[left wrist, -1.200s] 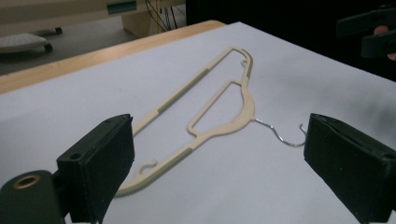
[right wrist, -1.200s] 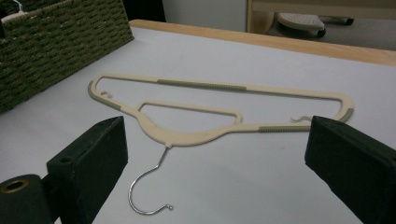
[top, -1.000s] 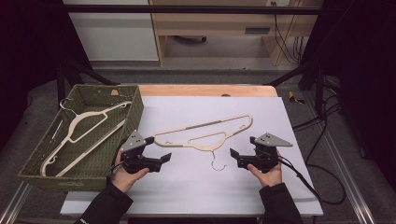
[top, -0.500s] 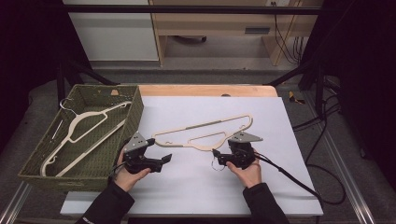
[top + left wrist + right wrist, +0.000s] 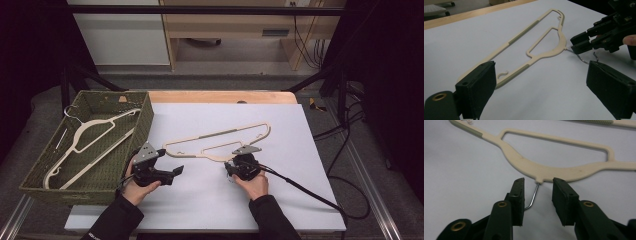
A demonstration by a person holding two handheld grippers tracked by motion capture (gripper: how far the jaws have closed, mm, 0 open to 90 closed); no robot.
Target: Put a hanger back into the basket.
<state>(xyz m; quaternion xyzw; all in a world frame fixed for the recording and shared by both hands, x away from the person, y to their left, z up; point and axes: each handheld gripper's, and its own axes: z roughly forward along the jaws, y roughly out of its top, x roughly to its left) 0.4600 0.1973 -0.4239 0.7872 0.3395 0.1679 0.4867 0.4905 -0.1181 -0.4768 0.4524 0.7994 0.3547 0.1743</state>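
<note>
White board covers the table (image 5: 300, 200), with dark floor and cables around it. On it lies a cream hanger (image 5: 220, 142), its wire hook (image 5: 532, 197) running between the tips of the right gripper (image 5: 537, 192), whose jaws have just been closing; a gap shows on both sides of the wire, so nothing is grasped. Across from it, the left gripper (image 5: 541, 85) rests with jaws spread wide, the hanger's near end just ahead of one pad. Beyond that hand sits a green basket (image 5: 40, 172) holding a second hanger (image 5: 90, 140).
</note>
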